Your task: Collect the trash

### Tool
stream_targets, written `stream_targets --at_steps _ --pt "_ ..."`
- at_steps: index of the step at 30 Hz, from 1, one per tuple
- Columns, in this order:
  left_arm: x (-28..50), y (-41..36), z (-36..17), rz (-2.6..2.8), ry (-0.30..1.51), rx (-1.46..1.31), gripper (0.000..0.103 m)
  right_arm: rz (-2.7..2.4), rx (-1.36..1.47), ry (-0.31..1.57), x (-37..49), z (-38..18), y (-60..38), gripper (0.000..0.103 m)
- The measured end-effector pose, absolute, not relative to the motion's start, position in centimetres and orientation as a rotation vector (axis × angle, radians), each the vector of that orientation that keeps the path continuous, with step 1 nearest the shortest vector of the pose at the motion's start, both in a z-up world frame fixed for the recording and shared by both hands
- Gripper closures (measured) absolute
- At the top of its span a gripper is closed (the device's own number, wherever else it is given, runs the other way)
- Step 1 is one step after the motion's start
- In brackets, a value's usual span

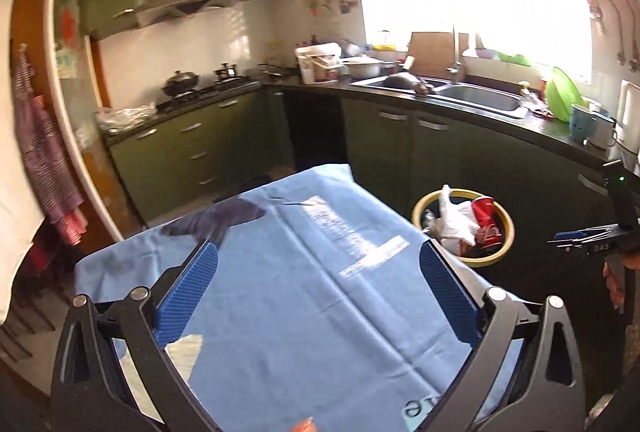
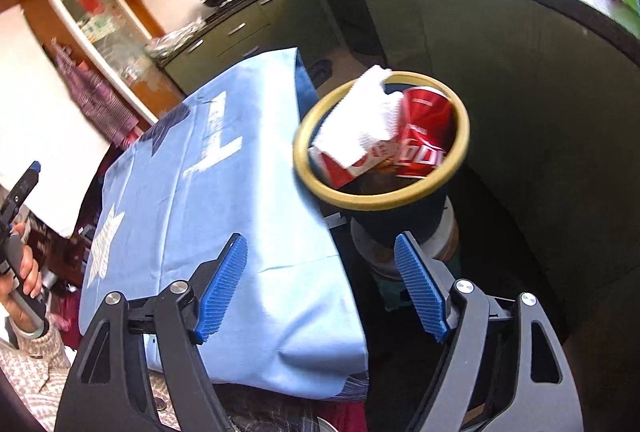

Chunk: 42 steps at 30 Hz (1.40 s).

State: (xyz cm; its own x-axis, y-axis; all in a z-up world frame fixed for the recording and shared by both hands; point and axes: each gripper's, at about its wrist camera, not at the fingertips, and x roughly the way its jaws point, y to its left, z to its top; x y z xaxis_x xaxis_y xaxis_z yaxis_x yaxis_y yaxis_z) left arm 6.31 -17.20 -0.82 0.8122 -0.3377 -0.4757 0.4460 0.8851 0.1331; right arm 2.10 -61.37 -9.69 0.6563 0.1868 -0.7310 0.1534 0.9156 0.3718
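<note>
Trash already fills the round yellow-rimmed bin (image 2: 380, 198): a crumpled white paper towel (image 2: 360, 120), a crushed red soda can (image 2: 426, 136) and a red-and-white carton (image 2: 352, 166). The bin stands just beside the table draped in a light blue cloth (image 1: 304, 272), whose visible top looks bare. Both the left gripper (image 1: 318, 282) and the right gripper (image 2: 320, 284) gape wide, holding nothing. Collection looks nearly finished. The table's near edge is cut off, the bin's bottom hidden.
</note>
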Motion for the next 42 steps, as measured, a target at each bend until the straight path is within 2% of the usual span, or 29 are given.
stream_targets --at_steps 8,10,24,42 --pt "1.4 -7.7 -1.8 -0.251 0.509 0.079 0.007 0.071 0.241 0.799 1.8 -6.3 -54.3 0.007" --pt "0.7 -6.5 -2.2 -0.228 0.520 0.065 0.007 0.063 0.183 0.771 1.2 -5.4 -52.5 0.005" --pt "-3.2 -3.7 -2.1 -0.166 0.484 0.055 0.007 0.001 0.075 0.625 -5.8 -1.6 -47.2 0.005" --pt "-3.7 -2.6 -2.1 -0.150 0.498 0.045 0.007 -0.017 0.019 0.597 -6.2 -1.2 -46.0 0.005"
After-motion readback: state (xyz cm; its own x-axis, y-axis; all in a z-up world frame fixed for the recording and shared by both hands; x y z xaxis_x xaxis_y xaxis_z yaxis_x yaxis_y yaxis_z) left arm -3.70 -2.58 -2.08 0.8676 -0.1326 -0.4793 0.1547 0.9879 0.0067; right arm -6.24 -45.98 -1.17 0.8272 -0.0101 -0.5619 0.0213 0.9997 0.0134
